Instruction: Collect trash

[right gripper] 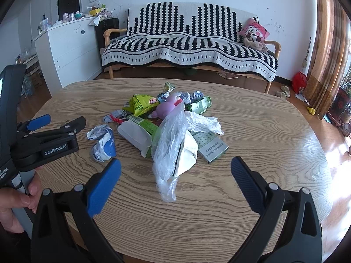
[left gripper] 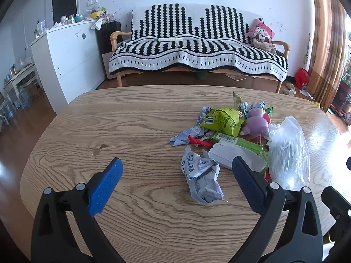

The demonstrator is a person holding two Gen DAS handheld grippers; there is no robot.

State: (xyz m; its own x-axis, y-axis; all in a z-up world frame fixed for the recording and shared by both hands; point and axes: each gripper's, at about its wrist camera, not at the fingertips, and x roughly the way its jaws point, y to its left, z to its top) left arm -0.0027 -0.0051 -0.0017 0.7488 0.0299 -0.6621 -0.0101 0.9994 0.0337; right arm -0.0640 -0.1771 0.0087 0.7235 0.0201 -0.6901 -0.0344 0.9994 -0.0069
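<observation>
Start at your left: the left gripper [left gripper: 177, 172] hangs low over the wooden table [left gripper: 136, 118] with its jaws spread wide and nothing between them; the bare stretch of tabletop lies under its left pad, and the crumpled white-and-blue wrapper [left gripper: 201, 179] sits on the wood in the gap, nearer the right pad; that wrapper lies apart from the main heap, so it looks like the easiest first pick; bring the pads down either side of its bulk and close on the thick middle, not the loose tail, or it may slip out.

Moving right, the trash pile [right gripper: 166, 118] sits near the middle of the table: a yellow-green snack bag [right gripper: 140, 104], a purple pig-shaped toy [right gripper: 165, 109] against it, a white carton [right gripper: 135, 135], a green box [right gripper: 201, 105] at the back, and a pack with printed text [right gripper: 214, 150] at the right edge; whether the toy counts as trash I cannot tell, so judge that yourself.

The clear plastic bag [right gripper: 169, 144] drapes over the front of the pile, its tail trailing on the table toward the right gripper [right gripper: 175, 172]; that gripper is also wide open and empty, hovering just short of the tail; if the bag is meant to hold the rubbish, pinch one layer near its mouth and lift slowly, since thin film tends to drag light wrappers along; keep the two grippers from crowding, as the left one already sits close beside the pile.
</observation>
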